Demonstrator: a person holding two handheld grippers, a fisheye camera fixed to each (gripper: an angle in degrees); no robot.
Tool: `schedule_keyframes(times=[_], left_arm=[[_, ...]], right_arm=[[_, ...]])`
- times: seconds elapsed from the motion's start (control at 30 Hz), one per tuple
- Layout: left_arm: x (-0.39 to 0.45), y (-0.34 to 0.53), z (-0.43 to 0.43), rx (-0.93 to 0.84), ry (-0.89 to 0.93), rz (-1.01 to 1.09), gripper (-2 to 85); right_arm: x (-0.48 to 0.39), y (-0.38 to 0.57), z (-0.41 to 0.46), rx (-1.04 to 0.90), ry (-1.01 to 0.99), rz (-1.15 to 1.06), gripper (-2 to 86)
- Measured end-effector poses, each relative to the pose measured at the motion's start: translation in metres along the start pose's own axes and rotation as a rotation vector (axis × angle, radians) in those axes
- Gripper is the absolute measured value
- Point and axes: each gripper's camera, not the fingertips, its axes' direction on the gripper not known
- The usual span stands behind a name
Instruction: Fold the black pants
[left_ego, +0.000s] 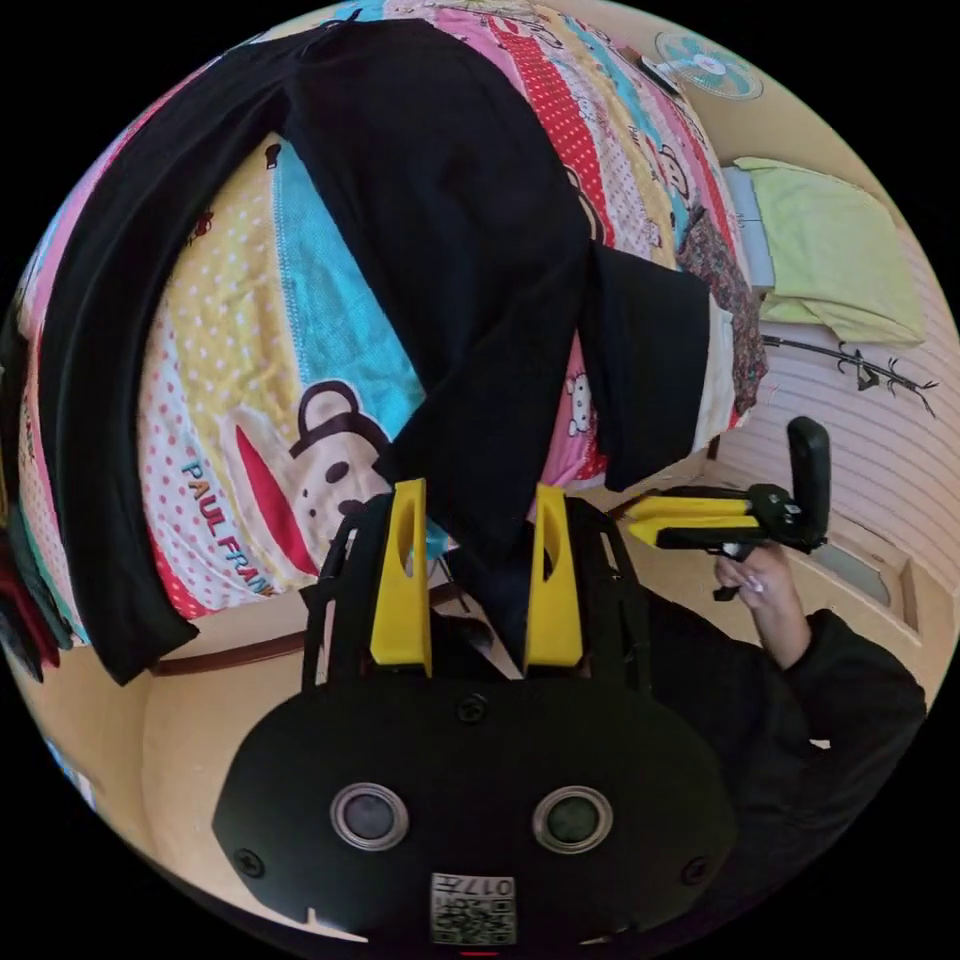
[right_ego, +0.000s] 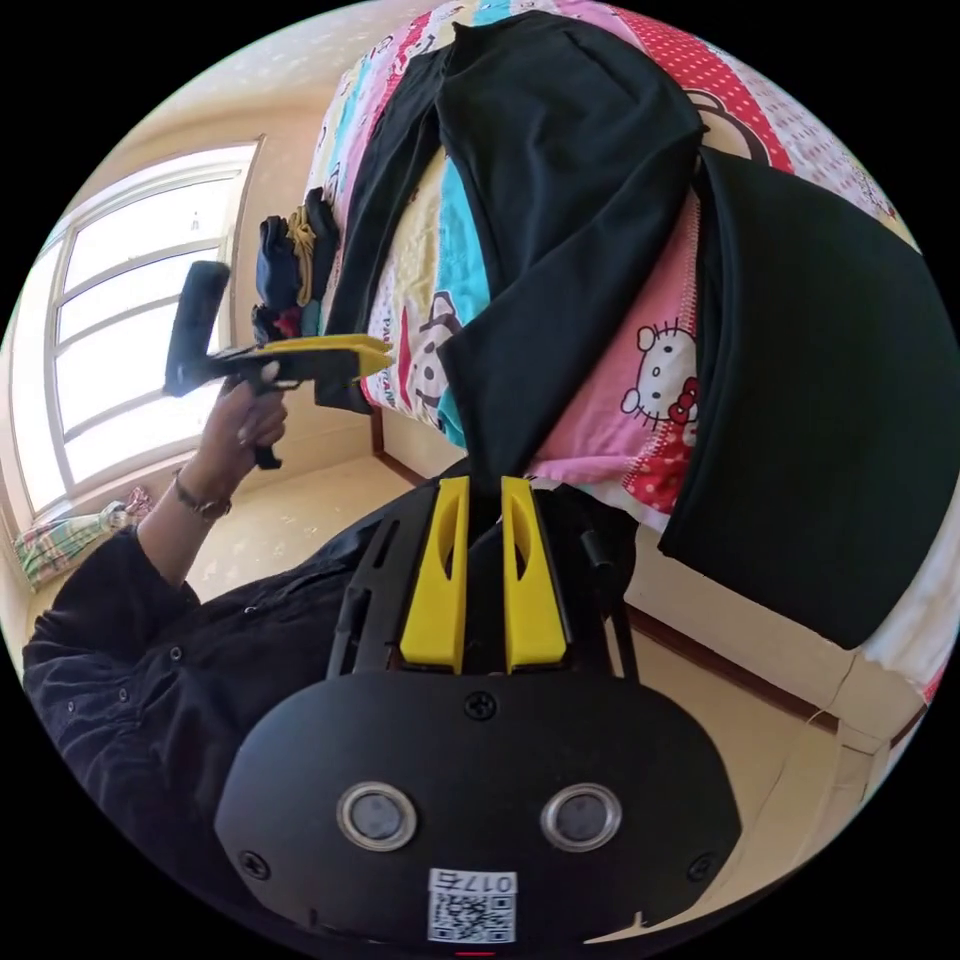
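Observation:
The black pants (left_ego: 440, 230) lie spread on a colourful cartoon bedsheet (left_ego: 250, 330), legs splayed apart. One leg (left_ego: 95, 400) curves along the bed's edge. The other leg (right_ego: 560, 200) runs to the near edge, its hem hanging over. My left gripper (left_ego: 480, 490) is open, and that hem shows just beyond its tips. In the right gripper view the left gripper (right_ego: 385, 355) hovers by the bed edge, clear of the cloth. My right gripper (right_ego: 485, 482) has its jaws nearly together below the hem. Seen from the left, the right gripper (left_ego: 630, 512) holds nothing.
A folded black garment (right_ego: 820, 400) lies on the bed beside the pants. A pile of dark clothes (right_ego: 290, 260) sits at the bed's far end. A green pillow (left_ego: 840, 250), a fan (left_ego: 705, 65) and a window (right_ego: 120, 330) surround the bed. The person stands against the bed frame (right_ego: 740, 660).

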Motion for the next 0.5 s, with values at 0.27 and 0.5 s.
schedule_keyframes(times=[0.27,0.5], left_arm=[[-0.026,-0.034,0.079,-0.109,-0.154,-0.006,13.9],[0.02,0.039,-0.011,0.015,0.039,0.076,4.5]], right_arm=[[-0.024,0.056,0.003,-0.068,0.065,0.112,5.5],[-0.032,0.056,-0.024,-0.08,0.24,0.19,6.2]])
